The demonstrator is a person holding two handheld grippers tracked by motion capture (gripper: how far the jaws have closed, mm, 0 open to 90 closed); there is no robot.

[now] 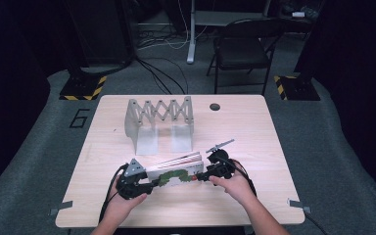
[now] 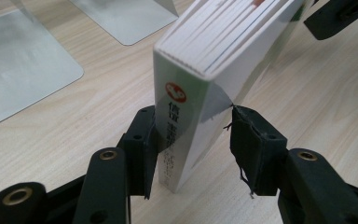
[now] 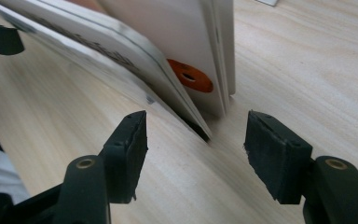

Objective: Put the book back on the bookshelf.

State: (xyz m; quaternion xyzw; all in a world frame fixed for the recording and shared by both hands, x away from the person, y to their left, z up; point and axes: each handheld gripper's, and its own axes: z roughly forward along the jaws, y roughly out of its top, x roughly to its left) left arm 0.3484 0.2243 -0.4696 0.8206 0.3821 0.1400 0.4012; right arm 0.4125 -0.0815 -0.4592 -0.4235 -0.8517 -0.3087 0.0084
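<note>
1. Lab or recording studio, staged for data capture.
2. Dark curtained surround; grey carpet (image 1: 39, 147).
3. Stand bases with yellow-black hazard tape (image 1: 83, 88) at both far corners.
4. Loose cables (image 1: 161, 73) across floor.
5. Numeral "6" (image 1: 80, 118) marked beside bench (image 1: 254, 132).
6. Folding chair (image 1: 242, 49) behind.

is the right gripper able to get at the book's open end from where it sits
Probably yes: the right gripper is open, its jaws either side of the book edge, with only bare table between.
</note>
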